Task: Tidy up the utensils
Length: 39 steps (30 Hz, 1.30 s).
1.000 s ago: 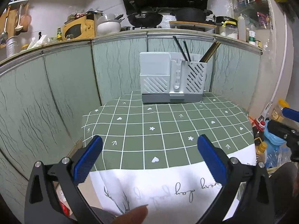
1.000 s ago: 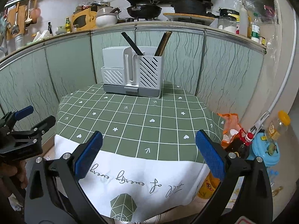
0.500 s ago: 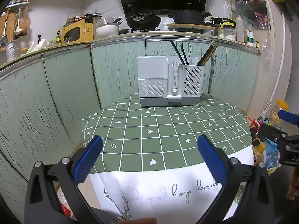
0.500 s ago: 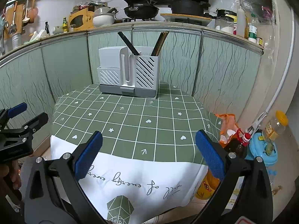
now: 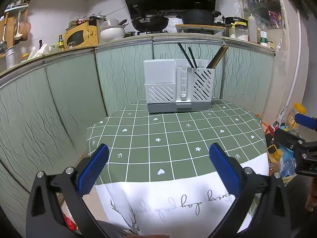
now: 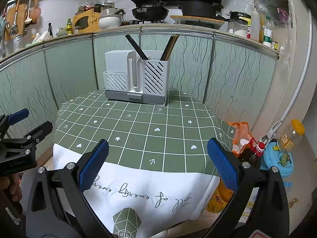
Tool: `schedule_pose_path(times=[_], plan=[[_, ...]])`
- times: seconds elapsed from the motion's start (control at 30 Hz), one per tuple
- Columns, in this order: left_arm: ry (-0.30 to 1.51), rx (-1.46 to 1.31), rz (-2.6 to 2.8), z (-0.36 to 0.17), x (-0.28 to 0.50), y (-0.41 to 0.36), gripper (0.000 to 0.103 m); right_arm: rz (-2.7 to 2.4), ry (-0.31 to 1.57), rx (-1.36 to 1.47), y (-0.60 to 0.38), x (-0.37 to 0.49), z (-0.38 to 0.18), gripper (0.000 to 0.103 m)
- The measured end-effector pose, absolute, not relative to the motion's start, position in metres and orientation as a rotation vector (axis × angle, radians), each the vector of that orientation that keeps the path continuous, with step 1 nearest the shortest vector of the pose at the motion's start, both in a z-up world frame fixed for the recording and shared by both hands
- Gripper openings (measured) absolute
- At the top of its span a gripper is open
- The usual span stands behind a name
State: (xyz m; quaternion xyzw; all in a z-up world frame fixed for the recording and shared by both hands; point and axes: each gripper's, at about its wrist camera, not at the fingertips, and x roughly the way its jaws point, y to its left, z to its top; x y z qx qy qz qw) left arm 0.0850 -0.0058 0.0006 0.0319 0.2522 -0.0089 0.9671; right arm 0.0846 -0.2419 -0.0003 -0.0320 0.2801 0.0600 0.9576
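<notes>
Two grippers, left gripper [image 5: 158, 167] and right gripper [image 6: 157, 163], spread wide, empty | white slotted plastic utensil caddy [image 5: 179, 88] at table's far edge | dark chopsticks [image 5: 189, 56] upright in its right compartment

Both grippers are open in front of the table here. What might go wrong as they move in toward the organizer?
The chopsticks lean out of the utensil holder; a careless grasp might tip it. The tablecloth hangs loose over the near edge, so the right gripper or left gripper might snag it.
</notes>
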Motion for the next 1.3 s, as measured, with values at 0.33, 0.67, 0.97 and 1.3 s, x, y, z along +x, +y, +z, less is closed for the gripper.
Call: schedule_pose_path(times=[0.33, 0.67, 0.97, 1.3], plan=[[0.51, 0.067, -0.021, 0.0025, 0.0835, -0.006, 0.098, 0.123, 0.569, -0.058, -0.2424, 0.0849, 0.0001, 0.095], [0.501, 0.07, -0.031, 0.0069, 0.0799, -0.0079, 0.098, 0.126, 0.578, -0.053, -0.2422, 0.0839, -0.0005, 0.095], [0.499, 0.081, -0.01, 0.0061, 0.0792, -0.0076, 0.098, 0.129, 0.578, -0.051, -0.2409, 0.0839, -0.0007, 0.095], [0.502, 0.089, -0.01, 0.0067, 0.0791, -0.0101, 0.098, 0.132, 0.581, -0.055, -0.2395, 0.0824, -0.0008, 0.095]])
